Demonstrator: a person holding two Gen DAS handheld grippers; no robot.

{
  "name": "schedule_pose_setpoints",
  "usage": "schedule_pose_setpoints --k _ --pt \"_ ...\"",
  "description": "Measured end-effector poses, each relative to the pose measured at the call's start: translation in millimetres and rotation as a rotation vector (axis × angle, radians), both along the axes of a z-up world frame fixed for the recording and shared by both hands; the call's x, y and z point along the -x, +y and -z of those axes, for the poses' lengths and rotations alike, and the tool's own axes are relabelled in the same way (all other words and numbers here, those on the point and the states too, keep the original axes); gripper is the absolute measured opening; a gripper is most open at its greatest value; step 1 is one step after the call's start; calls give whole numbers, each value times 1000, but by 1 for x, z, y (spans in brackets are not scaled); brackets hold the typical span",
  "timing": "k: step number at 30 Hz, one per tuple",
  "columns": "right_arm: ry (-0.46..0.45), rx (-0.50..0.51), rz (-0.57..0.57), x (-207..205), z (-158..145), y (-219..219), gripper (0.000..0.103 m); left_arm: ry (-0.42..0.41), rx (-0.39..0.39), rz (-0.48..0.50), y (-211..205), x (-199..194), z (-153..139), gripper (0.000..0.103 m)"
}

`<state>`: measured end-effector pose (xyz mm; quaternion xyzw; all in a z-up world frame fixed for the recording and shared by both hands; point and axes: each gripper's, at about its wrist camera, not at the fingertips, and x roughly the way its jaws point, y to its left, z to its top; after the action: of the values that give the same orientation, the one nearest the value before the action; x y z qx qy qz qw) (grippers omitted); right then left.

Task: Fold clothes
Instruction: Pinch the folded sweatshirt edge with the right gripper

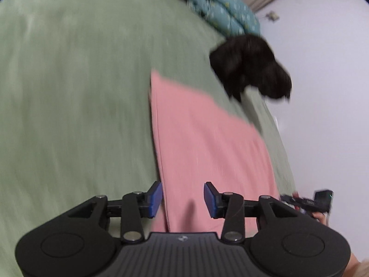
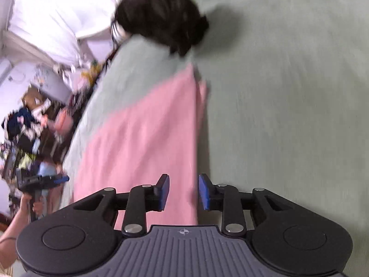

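A pink folded cloth (image 1: 207, 143) lies flat on the green bedsheet (image 1: 76, 92) near the bed's edge. It also shows in the right wrist view (image 2: 150, 138). My left gripper (image 1: 183, 199) is open and empty, hovering over the near end of the pink cloth. My right gripper (image 2: 184, 192) is open and empty, over the cloth's folded right edge. The right gripper also shows at the lower right of the left wrist view (image 1: 309, 202). The left gripper also shows at the left of the right wrist view (image 2: 41, 181). Both views are motion-blurred.
A crumpled black garment (image 1: 251, 67) sits on the bed beyond the pink cloth, near the edge, also in the right wrist view (image 2: 161, 13). A teal patterned blanket (image 1: 223, 9) lies at the head end. Cluttered furniture (image 2: 34, 120) stands beside the bed.
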<state>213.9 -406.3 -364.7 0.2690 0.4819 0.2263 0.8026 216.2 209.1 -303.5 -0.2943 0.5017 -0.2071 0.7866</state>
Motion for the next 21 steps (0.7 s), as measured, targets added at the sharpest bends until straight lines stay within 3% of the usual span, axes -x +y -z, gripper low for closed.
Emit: schedule_pose_setpoints --k 1,3,5,6,7,8,10,14,18,21 --pt "4 -30 13 4 5 1 28 14 -2 -3 -1 7 6 39" --pt "-5 -68 10 5 9 2 4 26 18 -6 -2 22 14 38" --pt "-49 -33 1 11 2 4 4 22 53 -1 -5 35 16 37" --pt "-86 -21 -8 18 -5 5 3 15 48 5 -9 38 13 30" --pt "-98 -46 -9 25 -11 1 3 13 17 4 -12 41 10 12" --pt "-99 -47 -10 31 -14 -3 3 13 -28 0 -15 44 8 3" --pt "-102 -48 -10 42 -21 -11 3 36 -52 -24 -14 47 10 3" --pt "-46 -36 40 38 2 -15 3 7 -57 -26 -7 52 9 2" --pt "-26 -35 66 35 16 -10 3 -31 -17 -44 12 62 1 2" --pt "-20 -56 64 38 15 -17 3 -37 -29 -17 17 71 -2 2"
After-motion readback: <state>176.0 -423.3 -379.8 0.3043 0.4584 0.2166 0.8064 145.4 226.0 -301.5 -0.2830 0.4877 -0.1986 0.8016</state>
